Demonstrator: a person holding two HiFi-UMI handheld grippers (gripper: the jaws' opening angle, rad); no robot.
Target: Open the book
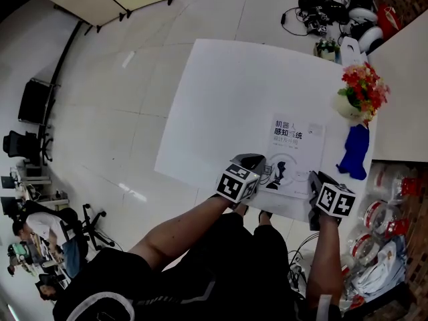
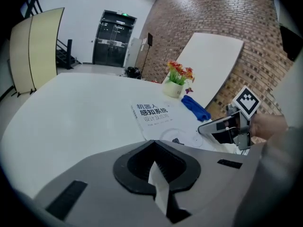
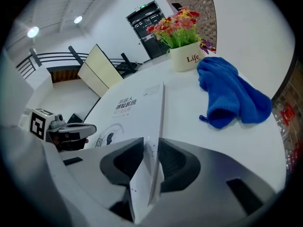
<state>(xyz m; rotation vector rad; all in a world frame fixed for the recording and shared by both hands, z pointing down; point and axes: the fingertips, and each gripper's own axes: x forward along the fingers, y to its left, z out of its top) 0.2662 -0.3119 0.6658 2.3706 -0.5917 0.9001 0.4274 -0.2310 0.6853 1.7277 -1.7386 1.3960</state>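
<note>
A white-covered book [image 1: 294, 156] with black print lies shut near the front edge of the white table [image 1: 221, 99]. My left gripper [image 1: 257, 171] sits at its near left corner; in the left gripper view the jaws [image 2: 154, 141] meet around a white wedge of that corner, with the rest of the book [image 2: 154, 113] beyond. My right gripper [image 1: 313, 187] is at the near right corner. In the right gripper view the book's edge [image 3: 161, 108] runs straight into the jaws [image 3: 151, 140] and fills the gap between the pads.
A white pot of red and yellow flowers [image 1: 361, 92] and a crumpled blue cloth [image 1: 354, 151] lie just right of the book. Bags and rolls [image 1: 384, 226] crowd the floor at the right; cables and gear [image 1: 321, 12] lie past the far edge. My legs are below the near edge.
</note>
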